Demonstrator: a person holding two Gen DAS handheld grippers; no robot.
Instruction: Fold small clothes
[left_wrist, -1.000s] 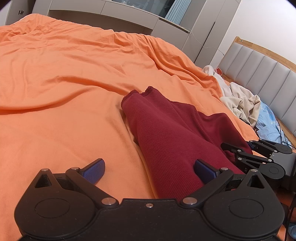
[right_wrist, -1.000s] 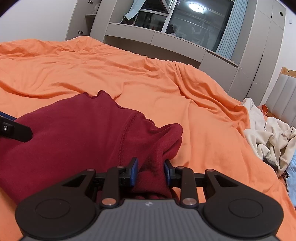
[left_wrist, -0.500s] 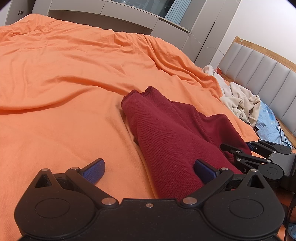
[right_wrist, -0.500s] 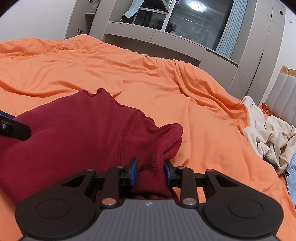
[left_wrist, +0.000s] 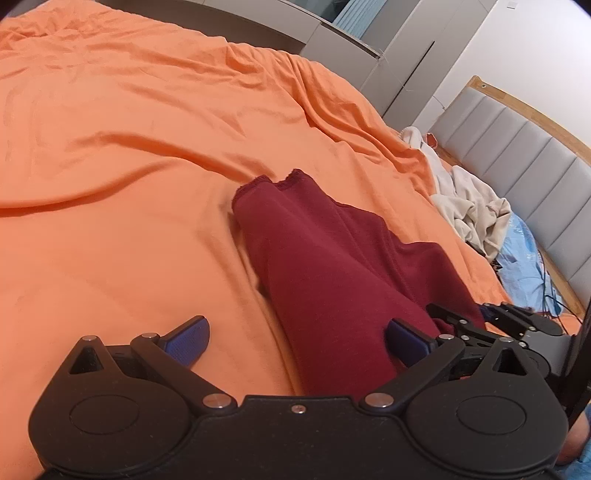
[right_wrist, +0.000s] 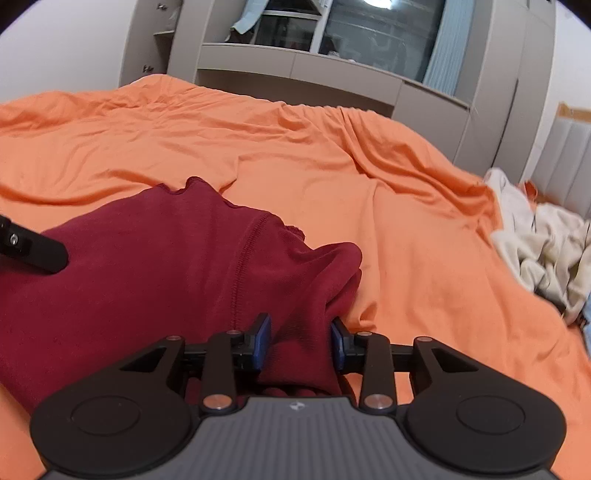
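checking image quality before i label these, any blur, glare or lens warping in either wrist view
Left wrist view: strong fisheye bending, the headboard curves; the orange bedspread looks soft and smeared at far left; the red garment is fairly sharp. Right wrist view: dark vignette in the corners, a bright ceiling-light reflection in the window, cabinets bowed, the cream clothes slightly blurred.

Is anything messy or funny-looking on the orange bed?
Yes. A crumpled cream-coloured heap of clothes lies unfolded at the bed's far right edge. The dark red garment is bunched up where the right tongs pinch it. The orange sheet is wrinkled.
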